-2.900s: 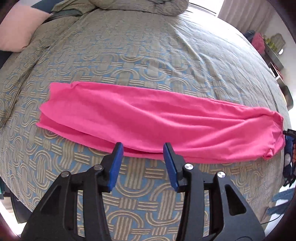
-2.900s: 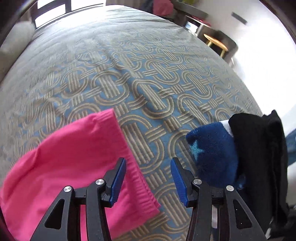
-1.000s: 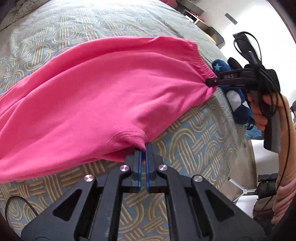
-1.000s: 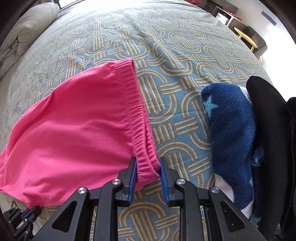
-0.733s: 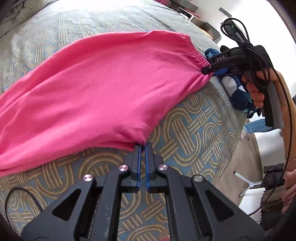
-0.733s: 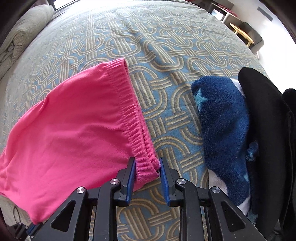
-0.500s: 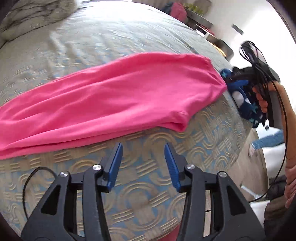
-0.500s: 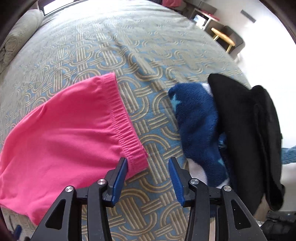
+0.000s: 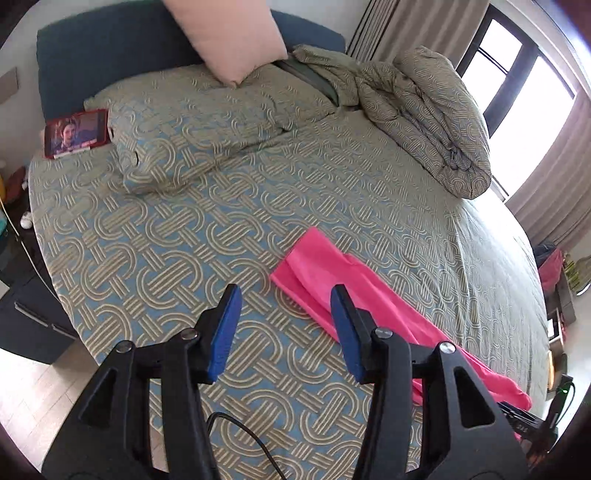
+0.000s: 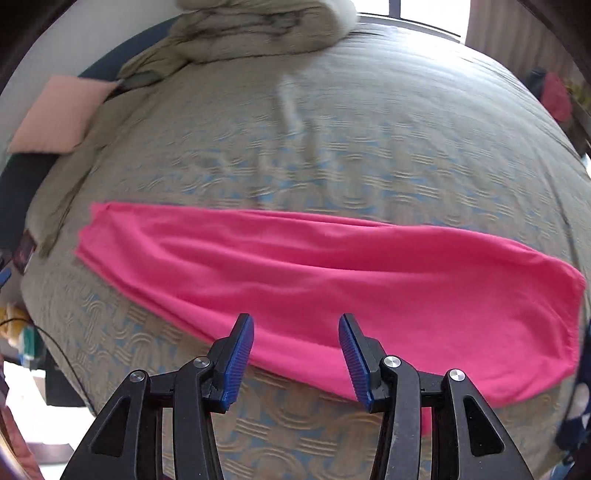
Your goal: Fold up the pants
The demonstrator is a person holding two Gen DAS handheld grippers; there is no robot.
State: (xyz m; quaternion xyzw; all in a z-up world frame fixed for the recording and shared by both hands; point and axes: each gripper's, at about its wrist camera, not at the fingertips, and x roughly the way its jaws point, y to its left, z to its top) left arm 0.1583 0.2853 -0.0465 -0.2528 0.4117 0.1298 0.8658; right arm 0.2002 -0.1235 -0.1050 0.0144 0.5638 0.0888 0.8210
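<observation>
- Grey-blue woven bedspread with a looping tan pattern covers the bed (image 9: 155,258), the largest thing in both views; a bunched duvet (image 9: 428,110) in the same print sits at 1 o'clock in the left view, a pale pink pillow (image 9: 229,33) at 12.
- Bright pink soft-knit pants (image 10: 314,280) lie flat across the bed as one long band, apparently with leg laid over leg; in the right view they run from 9 to 3 o'clock, the wider end at 3. In the left view the narrow leg end (image 9: 310,258) shows at about 1 o'clock from the tongs.
- Judged from this, the lengthwise fold is done; the crosswise folds, leg end to waist, are left.
- Left tongs (image 9: 282,330) stand open, holding nothing, above bare bedspread beside the leg end.
- Right tongs (image 10: 295,354) are likewise open and empty, above the pants' near edge.
</observation>
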